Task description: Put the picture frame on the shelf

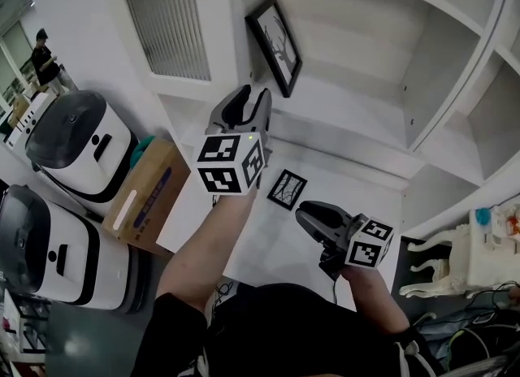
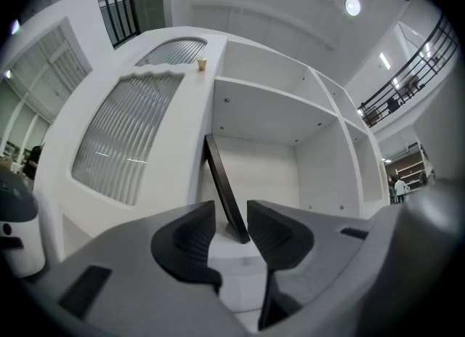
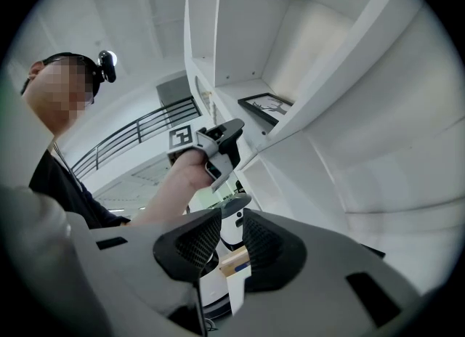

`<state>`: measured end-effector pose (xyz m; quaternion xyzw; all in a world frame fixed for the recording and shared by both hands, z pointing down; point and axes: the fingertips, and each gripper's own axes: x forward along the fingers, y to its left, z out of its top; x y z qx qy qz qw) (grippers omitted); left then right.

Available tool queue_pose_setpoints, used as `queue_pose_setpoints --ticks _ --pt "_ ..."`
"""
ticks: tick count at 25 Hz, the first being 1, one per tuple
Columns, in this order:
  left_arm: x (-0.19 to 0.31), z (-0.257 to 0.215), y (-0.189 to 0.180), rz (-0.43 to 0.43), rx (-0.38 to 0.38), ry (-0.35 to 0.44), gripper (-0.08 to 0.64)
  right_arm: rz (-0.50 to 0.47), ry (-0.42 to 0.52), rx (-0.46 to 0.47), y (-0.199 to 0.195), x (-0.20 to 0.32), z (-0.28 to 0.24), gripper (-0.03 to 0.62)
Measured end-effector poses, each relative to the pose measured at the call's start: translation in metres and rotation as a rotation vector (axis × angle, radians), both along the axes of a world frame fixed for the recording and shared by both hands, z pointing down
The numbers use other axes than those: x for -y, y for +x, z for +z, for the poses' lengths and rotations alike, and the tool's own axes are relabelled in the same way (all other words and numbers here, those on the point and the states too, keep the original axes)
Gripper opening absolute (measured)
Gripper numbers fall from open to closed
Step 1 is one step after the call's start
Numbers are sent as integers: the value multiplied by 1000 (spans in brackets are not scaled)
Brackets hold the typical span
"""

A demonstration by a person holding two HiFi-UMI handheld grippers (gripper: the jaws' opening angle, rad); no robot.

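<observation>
Two white appliances [image 1: 77, 144] and a cardboard box [image 1: 146, 192] stand on the floor at the left. The left gripper [image 1: 252, 101] points into the white shelf [image 1: 357, 83], its jaws apart and empty. Just beyond them the black picture frame [image 1: 275, 45] stands in the compartment, leaning against its left wall. A smaller frame [image 1: 287, 188] lies flat on the tabletop [image 1: 272, 241]. Beside it the right gripper [image 1: 313, 221] hovers, slightly open and holding nothing.

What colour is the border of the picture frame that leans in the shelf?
Black. The head view shows the picture frame best.
</observation>
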<state>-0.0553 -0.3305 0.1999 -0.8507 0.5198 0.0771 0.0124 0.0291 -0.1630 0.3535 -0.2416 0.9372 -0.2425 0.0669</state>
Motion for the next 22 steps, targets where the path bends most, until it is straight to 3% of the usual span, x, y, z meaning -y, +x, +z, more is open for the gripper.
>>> queue_pose_setpoints --ticks 6,11,17,22 --pt "-41 37 -10 67 10 -41 137 67 13 -19 15 -5 9 103" --pt "-68 66 -2 157 62 -90 137 105 20 -44 19 -13 16 103" --pt "-114 98 24 318 95 -146 137 132 31 -82 11 -28 29 101" --pt "-158 121 52 486 156 -180 117 155 37 -33 8 -41 33 85"
